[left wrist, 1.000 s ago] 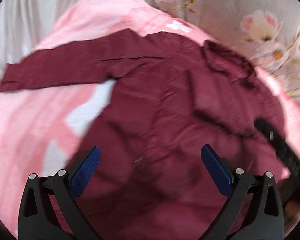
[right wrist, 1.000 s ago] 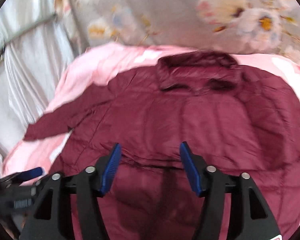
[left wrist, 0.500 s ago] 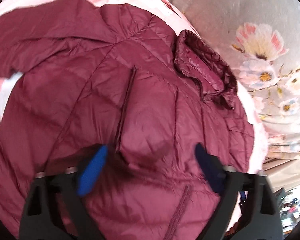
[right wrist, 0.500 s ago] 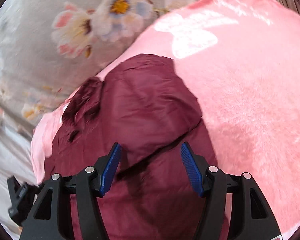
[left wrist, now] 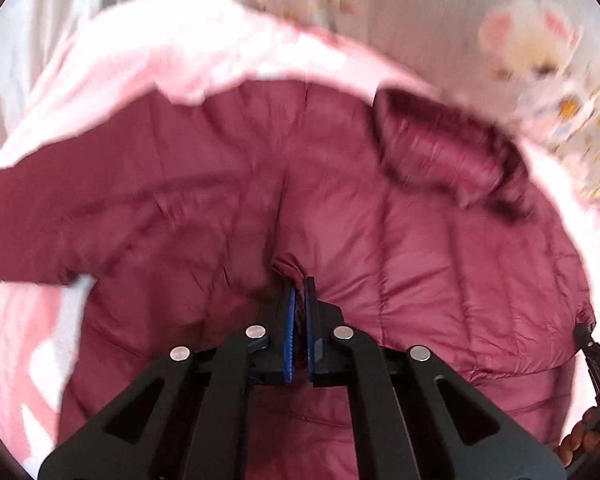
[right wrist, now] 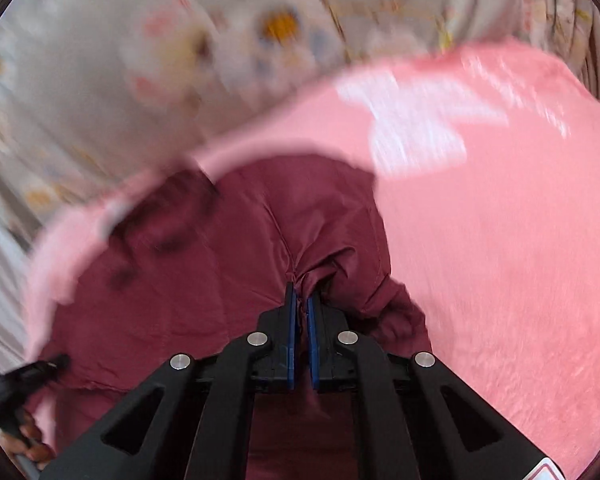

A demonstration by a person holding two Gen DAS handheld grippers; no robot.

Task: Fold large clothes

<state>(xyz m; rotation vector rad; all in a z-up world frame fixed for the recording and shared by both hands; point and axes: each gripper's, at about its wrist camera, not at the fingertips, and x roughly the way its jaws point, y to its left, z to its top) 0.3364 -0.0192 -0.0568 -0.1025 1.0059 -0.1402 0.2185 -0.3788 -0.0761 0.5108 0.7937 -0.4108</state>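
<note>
A maroon quilted jacket (left wrist: 440, 264) lies spread on a pink blanket (left wrist: 172, 60). Its collar (left wrist: 452, 156) points to the far right and one sleeve (left wrist: 52, 220) stretches left. My left gripper (left wrist: 299, 280) is shut on a pinch of the jacket's fabric near its middle. In the right wrist view the jacket (right wrist: 204, 280) lies at the blanket's (right wrist: 500, 240) left side. My right gripper (right wrist: 301, 292) is shut on a bunched fold of the jacket near its right shoulder. Each gripper shows at the edge of the other's view, the right one (left wrist: 598, 364) and the left one (right wrist: 24, 376).
A floral grey sheet (left wrist: 460, 20) lies beyond the blanket, also in the right wrist view (right wrist: 140, 60). White fabric (left wrist: 16, 40) hangs at the far left. The blanket spreads wide to the right of the jacket.
Both grippers were open above the jacket and have closed on its fabric. Both views are blurred by motion.
</note>
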